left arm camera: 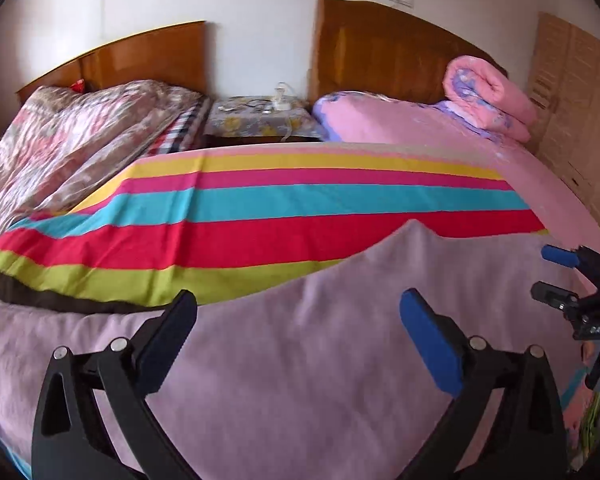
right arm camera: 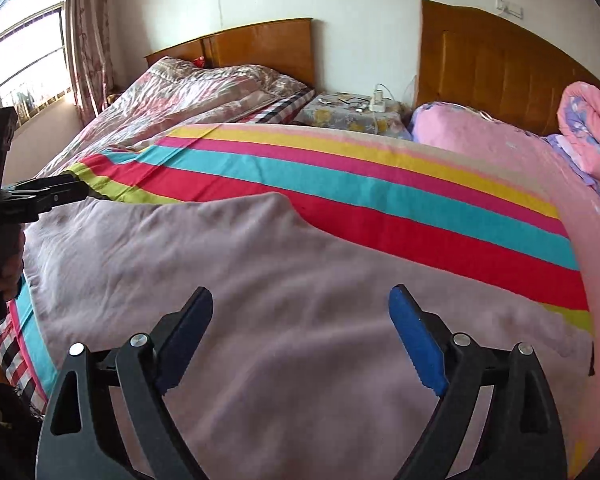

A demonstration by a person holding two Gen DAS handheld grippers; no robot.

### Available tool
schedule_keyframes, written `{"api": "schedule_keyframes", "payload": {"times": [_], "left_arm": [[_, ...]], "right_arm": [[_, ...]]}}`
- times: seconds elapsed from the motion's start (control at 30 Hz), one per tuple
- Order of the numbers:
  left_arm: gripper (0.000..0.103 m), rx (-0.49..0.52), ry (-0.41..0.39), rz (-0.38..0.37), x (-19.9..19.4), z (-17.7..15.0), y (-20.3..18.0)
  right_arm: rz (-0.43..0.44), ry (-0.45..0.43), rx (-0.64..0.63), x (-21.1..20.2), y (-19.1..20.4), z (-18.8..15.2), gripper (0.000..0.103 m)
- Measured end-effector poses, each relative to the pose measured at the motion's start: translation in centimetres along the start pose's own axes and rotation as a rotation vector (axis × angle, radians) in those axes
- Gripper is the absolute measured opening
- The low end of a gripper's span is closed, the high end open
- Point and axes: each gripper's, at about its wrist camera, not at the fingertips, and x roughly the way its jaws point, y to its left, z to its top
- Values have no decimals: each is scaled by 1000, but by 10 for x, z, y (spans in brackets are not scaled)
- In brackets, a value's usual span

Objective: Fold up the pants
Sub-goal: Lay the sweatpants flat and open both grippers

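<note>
Presently, the pants (right arm camera: pixel 284 280) are seen as a broad mauve layer of cloth laid flat on the striped sheet (right arm camera: pixel 380 184) that covers the near part of the bed (right arm camera: pixel 500 152); one rounded edge of the cloth reaches up over the red stripe. No waistband, leg or cuff can be told apart in either view, so the number of folds already made cannot be stated with certainty. The even, wide lie of the fabric suggests that at least one fold has been completed and released, and it is judged that a further fold is needed to reduce the cloth to a compact packet. The left gripper (left arm camera: pixel 296 320) is held over the near left portion of the garment with its jaws spread wide apart; nothing is clamped between them, and no contact with the cloth is shown. The right gripper (right arm camera: pixel 300 316) is held over the near right portion, its jaws likewise well apart and empty. Each gripper is also visible at the edge of the other's view, clear of the fabric.
</note>
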Motion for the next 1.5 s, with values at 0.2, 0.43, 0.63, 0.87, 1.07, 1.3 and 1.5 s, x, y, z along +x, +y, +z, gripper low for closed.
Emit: {"api": "schedule_keyframes", "payload": {"times": [0.2,0.43,0.63,0.87,1.07,1.3,1.5], "left_arm": [[100,104,103,-130,98,18,-89],[101,105,161,-38,134,6,-92],[102,146,167,41,143,6,-105],[102,145,165,37,143,6,-103],[102,144,164,38,144,6,-104],[102,142,162,39,139,4,-105],[102,141,161,38,138,4,-105]], "right_arm": [[10,147,-46,14,-29,-26,86],[23,227,-75,-19,-74,-90,87],[-17,209,-113,-48,-69,-98,87],[52,213,-63,-59,-79,-124,86],[47,157,-39,-76,-81,-105,86],[22,108,-67,-22,-91,-36,88],[-40,209,-23,13,-115,-35,89]]}}
